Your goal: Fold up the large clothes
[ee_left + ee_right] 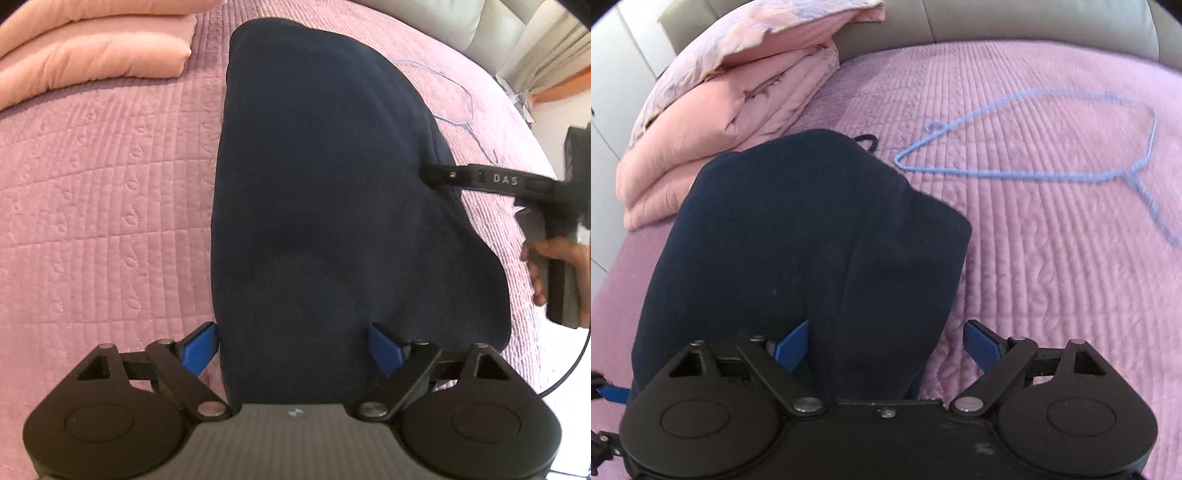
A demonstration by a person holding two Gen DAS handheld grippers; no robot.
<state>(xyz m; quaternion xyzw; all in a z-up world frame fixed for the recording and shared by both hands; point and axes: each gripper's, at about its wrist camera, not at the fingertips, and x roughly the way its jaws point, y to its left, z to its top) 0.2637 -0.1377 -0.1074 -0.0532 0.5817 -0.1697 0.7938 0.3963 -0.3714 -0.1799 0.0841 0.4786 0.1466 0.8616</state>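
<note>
Right wrist: both tools [884,345] agape, empty, over navy garment [798,229]; hanger [1015,173] beside.

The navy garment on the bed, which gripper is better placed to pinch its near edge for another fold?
Probably the left gripper: its open jaws straddle the navy garment's near edge, while the right gripper sits over its side edge.

You had the navy garment [325,192] folded into a long, thick bundle, lying flat on the bed; small black loop poked out at far end.
</note>
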